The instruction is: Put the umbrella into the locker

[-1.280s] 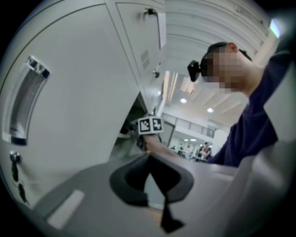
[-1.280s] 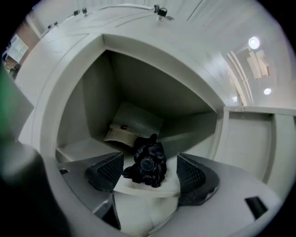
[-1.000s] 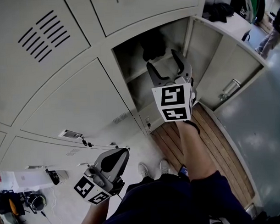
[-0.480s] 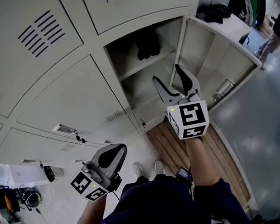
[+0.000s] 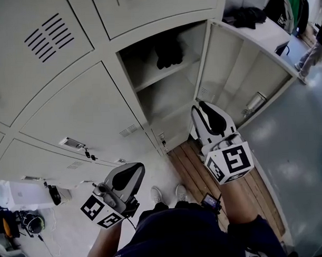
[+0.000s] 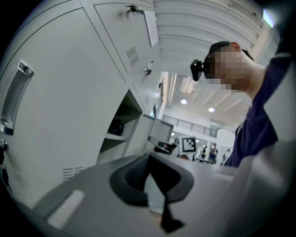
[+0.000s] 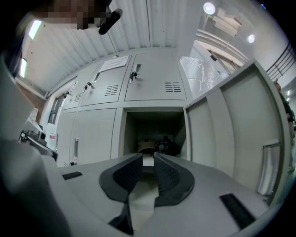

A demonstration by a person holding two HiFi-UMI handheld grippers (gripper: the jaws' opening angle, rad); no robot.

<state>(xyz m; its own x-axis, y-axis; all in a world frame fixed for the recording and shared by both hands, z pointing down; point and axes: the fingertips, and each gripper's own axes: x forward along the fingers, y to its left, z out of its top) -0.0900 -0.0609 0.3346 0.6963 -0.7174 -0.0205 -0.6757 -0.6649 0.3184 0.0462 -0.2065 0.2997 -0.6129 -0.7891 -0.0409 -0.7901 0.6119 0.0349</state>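
The umbrella (image 5: 168,52), a black bundle, lies on the upper shelf (image 5: 161,73) of the open locker (image 5: 165,99); the right gripper view shows the umbrella (image 7: 167,146) deep inside. My right gripper (image 5: 201,107) hangs in front of the locker's lower half, apart from the umbrella. Its jaws are closing to a narrow gap with nothing between them (image 7: 148,155). My left gripper (image 5: 137,167) is held low near my body, beside the closed doors, pads together and empty (image 6: 149,155).
The locker door (image 5: 238,70) stands swung open to the right. Closed lockers (image 5: 81,117) fill the left. A wooden floor strip (image 5: 202,174) runs below the locker, by my shoes (image 5: 164,194). Bags (image 5: 249,14) lie at top right and gear (image 5: 27,225) at bottom left.
My right gripper has drawn back out of the locker opening, down and to the right, and its jaws have narrowed from wide open. The umbrella stays on the shelf. The left gripper is almost unmoved.
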